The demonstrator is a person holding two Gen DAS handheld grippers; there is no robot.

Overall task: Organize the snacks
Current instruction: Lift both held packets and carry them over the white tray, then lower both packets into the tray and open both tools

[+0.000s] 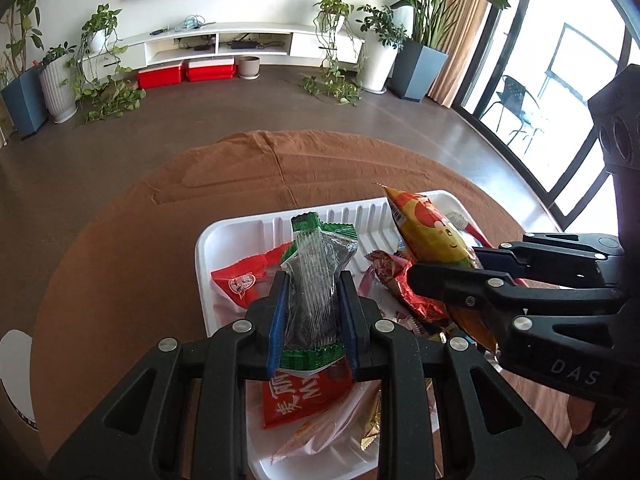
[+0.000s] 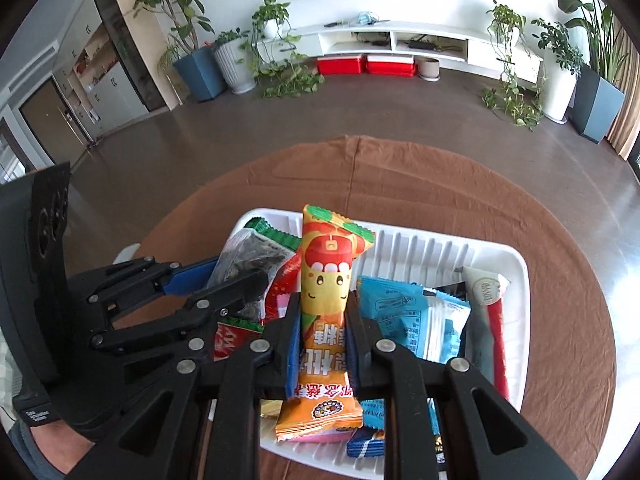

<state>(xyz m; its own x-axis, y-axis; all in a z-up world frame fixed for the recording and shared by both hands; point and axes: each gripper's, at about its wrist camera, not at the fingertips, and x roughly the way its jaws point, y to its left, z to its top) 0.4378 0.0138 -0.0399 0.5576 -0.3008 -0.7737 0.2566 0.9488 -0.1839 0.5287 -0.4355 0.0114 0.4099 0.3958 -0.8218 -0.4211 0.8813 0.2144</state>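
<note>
Left gripper [image 1: 313, 308]: jaws nearly closed, clamped on a clear, green-edged packet [image 1: 316, 280] of dark contents, held upright above the white tray [image 1: 224, 240]. Blue pads [image 1: 278, 320] pressed against both sides of the packet.

Right gripper [image 2: 323, 344]: jaws nearly closed, clamped on an orange-and-yellow cartoon-face packet [image 2: 326, 280], upright, above the same tray. In the left view, seen to the right of the green-edged packet, close beside it, not touching.

Inside tray: red packets [image 1: 240, 280] toward its left side, light blue packets [image 2: 404, 320] toward its right side, a white-and-red stick packet [image 2: 494, 320] near the right wall, a gold wrapper [image 1: 372, 424] toward the near rim.

Tray resting on a brown cloth [image 1: 168, 216] covering a round table.
</note>
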